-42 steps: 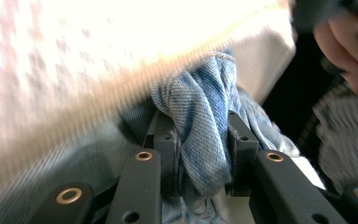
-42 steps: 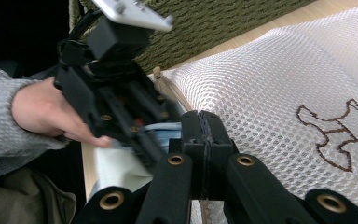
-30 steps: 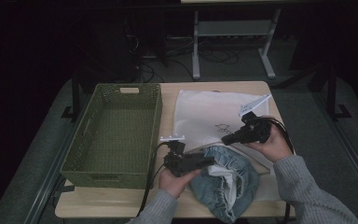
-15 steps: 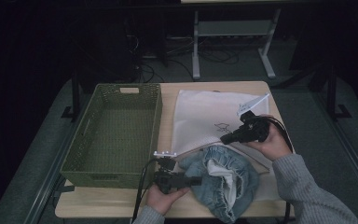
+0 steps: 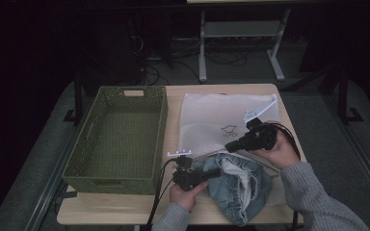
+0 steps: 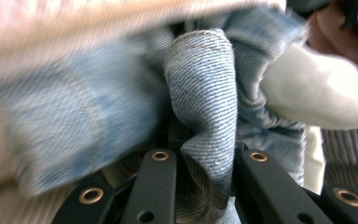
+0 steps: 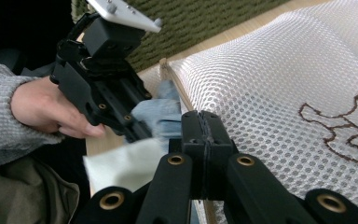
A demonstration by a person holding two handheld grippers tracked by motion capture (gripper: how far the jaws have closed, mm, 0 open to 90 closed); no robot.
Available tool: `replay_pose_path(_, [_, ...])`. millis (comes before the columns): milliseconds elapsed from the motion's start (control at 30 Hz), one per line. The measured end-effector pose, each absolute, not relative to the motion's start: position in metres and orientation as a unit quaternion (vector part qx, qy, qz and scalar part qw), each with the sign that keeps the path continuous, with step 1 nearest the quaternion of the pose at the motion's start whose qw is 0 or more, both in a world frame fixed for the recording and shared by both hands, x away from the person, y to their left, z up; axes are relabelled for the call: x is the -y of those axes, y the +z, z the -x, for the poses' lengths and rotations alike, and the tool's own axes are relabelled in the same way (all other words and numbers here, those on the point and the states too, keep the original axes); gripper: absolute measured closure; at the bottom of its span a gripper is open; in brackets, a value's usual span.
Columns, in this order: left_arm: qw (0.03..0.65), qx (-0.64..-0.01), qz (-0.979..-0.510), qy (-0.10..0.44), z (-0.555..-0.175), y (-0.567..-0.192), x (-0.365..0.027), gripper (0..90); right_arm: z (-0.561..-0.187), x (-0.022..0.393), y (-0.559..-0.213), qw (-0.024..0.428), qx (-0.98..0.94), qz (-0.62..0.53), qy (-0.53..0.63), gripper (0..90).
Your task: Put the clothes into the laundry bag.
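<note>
Now left gripper (image 6: pixel 205 186) just closed, pinching ridged denim fold (image 6: pixel 205 93), right gripper (image 7: pixel 204 135) clamping white mesh bag (image 7: pixel 279 93).

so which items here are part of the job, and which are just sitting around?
In play:
- denim garment, a fold pinched in the left hand-held gripper, whose jaws have just been closing
- white mesh laundry bag, its edge clamped by the right hand-held gripper

Probably idle:
- green woven basket, nothing in it, untouched
- metal stand on the floor behind the table
</note>
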State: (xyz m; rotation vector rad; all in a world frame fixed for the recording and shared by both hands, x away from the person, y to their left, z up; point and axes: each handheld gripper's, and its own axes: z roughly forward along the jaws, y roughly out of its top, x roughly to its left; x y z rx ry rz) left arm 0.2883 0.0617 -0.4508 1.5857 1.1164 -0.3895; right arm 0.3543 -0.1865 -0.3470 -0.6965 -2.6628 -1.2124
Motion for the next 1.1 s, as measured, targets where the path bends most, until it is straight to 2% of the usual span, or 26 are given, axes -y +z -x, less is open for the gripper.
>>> replay_pose_path(200, [0.578, -0.492, -0.637, -0.135, -0.296, -0.446, -0.057, 80.8, -0.348, 0.187, -0.332, 0.063, 0.880, 0.219, -0.417, 89.6])
replay_pose_path(300, [0.564, -0.498, -0.645, -0.133, -0.296, -0.457, -0.057, 77.4, -0.347, 0.190, -0.338, 0.063, 0.884, 0.226, -0.404, 89.6])
replay_pose_path(333, [0.561, -0.499, -0.647, -0.133, -0.295, -0.459, -0.058, 74.3, -0.348, 0.191, -0.343, 0.066, 0.884, 0.231, -0.400, 89.6])
replay_pose_path(367, [0.557, -0.502, -0.648, -0.133, -0.294, -0.462, -0.061, 66.1, -0.349, 0.193, -0.352, 0.071, 0.885, 0.237, -0.395, 89.6])
replay_pose_path(400, [0.552, -0.504, -0.651, -0.133, -0.293, -0.464, -0.063, 66.1, -0.349, 0.193, -0.352, 0.071, 0.885, 0.237, -0.395, 89.6])
replay_pose_path(433, [0.549, -0.506, -0.651, -0.137, -0.291, -0.464, -0.067, 55.2, -0.350, 0.195, -0.361, 0.078, 0.884, 0.243, -0.392, 89.5])
replay_pose_path(467, [0.544, -0.508, -0.654, -0.138, -0.289, -0.464, -0.070, 55.2, -0.350, 0.195, -0.361, 0.078, 0.884, 0.243, -0.392, 89.5])
replay_pose_path(567, [0.531, -0.501, -0.671, -0.130, -0.275, -0.458, -0.082, 37.6, -0.353, 0.196, -0.367, 0.085, 0.879, 0.248, -0.398, 89.5])
replay_pose_path(667, [0.522, -0.495, -0.681, -0.137, -0.269, -0.456, -0.084, 33.1, -0.355, 0.196, -0.367, 0.086, 0.879, 0.248, -0.398, 89.5])
replay_pose_path(767, [0.500, -0.485, -0.703, -0.145, -0.264, -0.457, -0.083, 30.6, -0.355, 0.195, -0.366, 0.085, 0.879, 0.249, -0.397, 89.5])
replay_pose_path(833, [0.470, -0.466, -0.726, -0.184, -0.264, -0.468, -0.079, 29.2, -0.354, 0.193, -0.365, 0.081, 0.882, 0.246, -0.393, 89.5])
replay_pose_path(933, [0.464, -0.471, -0.721, -0.206, -0.266, -0.479, -0.077, 28.8, -0.354, 0.193, -0.365, 0.082, 0.882, 0.245, -0.394, 89.5])
replay_pose_path(1033, [0.467, -0.469, -0.721, -0.204, -0.266, -0.482, -0.073, 34.6, -0.354, 0.192, -0.366, 0.083, 0.882, 0.243, -0.395, 89.5])
replay_pose_path(1100, [0.464, -0.470, -0.723, -0.202, -0.267, -0.483, -0.069, 42.6, -0.355, 0.191, -0.367, 0.085, 0.882, 0.243, -0.395, 89.5])
